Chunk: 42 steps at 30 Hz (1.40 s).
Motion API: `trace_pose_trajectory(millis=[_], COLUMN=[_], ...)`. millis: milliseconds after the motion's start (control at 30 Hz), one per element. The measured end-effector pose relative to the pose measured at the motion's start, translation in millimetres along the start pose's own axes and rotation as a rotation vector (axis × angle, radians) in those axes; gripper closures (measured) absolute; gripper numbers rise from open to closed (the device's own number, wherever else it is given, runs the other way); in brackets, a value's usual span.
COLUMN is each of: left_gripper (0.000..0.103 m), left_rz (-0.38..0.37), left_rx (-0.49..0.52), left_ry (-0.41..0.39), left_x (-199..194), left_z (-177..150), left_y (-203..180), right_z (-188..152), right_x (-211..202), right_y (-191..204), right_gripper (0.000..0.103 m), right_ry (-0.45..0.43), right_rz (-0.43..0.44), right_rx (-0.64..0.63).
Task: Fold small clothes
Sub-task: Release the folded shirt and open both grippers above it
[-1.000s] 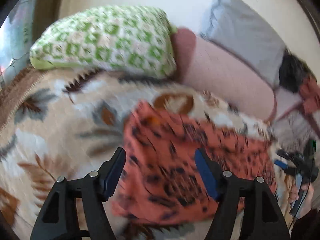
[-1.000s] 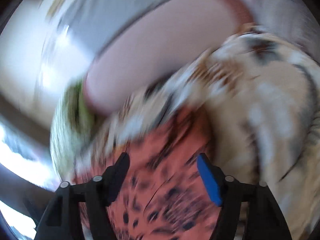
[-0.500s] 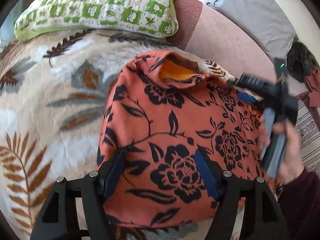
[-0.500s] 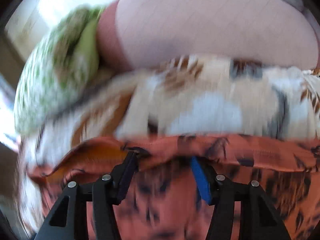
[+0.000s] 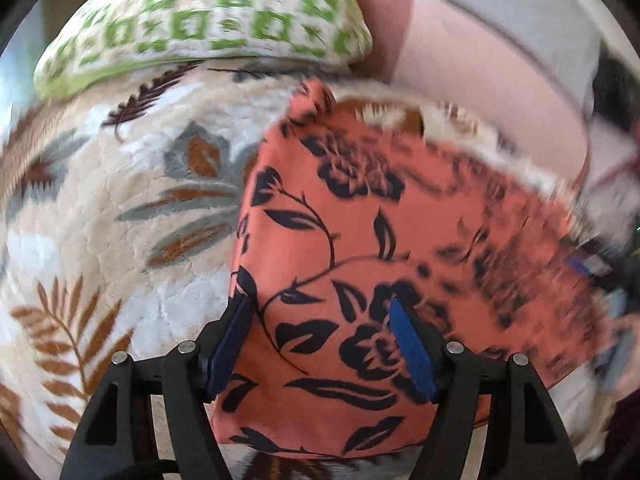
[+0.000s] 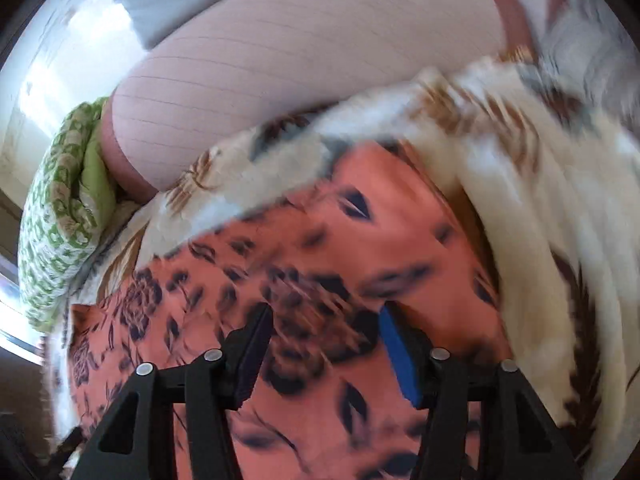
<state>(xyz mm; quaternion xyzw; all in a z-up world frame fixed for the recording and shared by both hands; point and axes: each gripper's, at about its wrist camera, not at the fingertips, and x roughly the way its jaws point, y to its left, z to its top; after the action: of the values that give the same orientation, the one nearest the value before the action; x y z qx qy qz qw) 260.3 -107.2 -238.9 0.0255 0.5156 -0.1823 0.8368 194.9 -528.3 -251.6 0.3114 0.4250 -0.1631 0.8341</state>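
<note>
An orange garment with a black flower print (image 5: 360,248) lies folded on a leaf-patterned fleece blanket (image 5: 120,220). My left gripper (image 5: 320,340) is open, low over the garment's near left corner, nothing between its pads. The garment also fills the lower half of the right wrist view (image 6: 320,300), blurred by motion. My right gripper (image 6: 324,344) is open over the garment's middle and holds nothing. The right gripper shows as a dark blur at the right edge of the left wrist view (image 5: 612,272).
A green and white patterned pillow (image 5: 208,20) lies at the head of the bed, beside a pink pillow (image 5: 480,72) and a grey one (image 5: 540,12). The pink pillow (image 6: 300,80) lies just beyond the blanket in the right wrist view.
The open collar flap at the garment's far edge now lies flat. My right gripper has swung from the far edge back over the garment's middle, and my left has shifted slightly.
</note>
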Motion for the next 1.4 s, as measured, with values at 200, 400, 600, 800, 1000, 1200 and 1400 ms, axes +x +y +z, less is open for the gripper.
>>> trace_pose_trajectory(millis=[200,400,600,800,1000,1200,1400], left_gripper=[0.031,0.025,0.025,0.025,0.024,0.019,0.019], left_rz=[-0.033,0.056,0.007,-0.085,-0.099,0.068,0.147], left_rx=[-0.067,-0.029,-0.202,-0.245,-0.192,-0.09,-0.038], left_ry=[-0.02,0.078,0.005,-0.078,-0.023,-0.138,-0.154], left_x=[-22,-5,-56,-95,-76,-82,-78], left_z=[-8,-31,-47,-90,-104,-97,-90], left_y=[11,10,30,28,5,-10,-14], right_z=[-40,-100,-114,-133,-145,-146,-144], right_x=[-73,-74,-102,-118,-117,-120,-107], right_y=[-19,-51,-60,-72,-64,-61,-61], right_gripper=[0.043,0.043,0.042,0.034,0.033,0.031,0.03], right_ry=[-0.049,0.042,0.001,0.066,0.111,0.079,0.106], right_rz=[0.134,0.174,0.28,0.441,0.47,0.458,0.461], right_rx=[0.004,0.027,0.08,0.227,0.245,0.215,0.236])
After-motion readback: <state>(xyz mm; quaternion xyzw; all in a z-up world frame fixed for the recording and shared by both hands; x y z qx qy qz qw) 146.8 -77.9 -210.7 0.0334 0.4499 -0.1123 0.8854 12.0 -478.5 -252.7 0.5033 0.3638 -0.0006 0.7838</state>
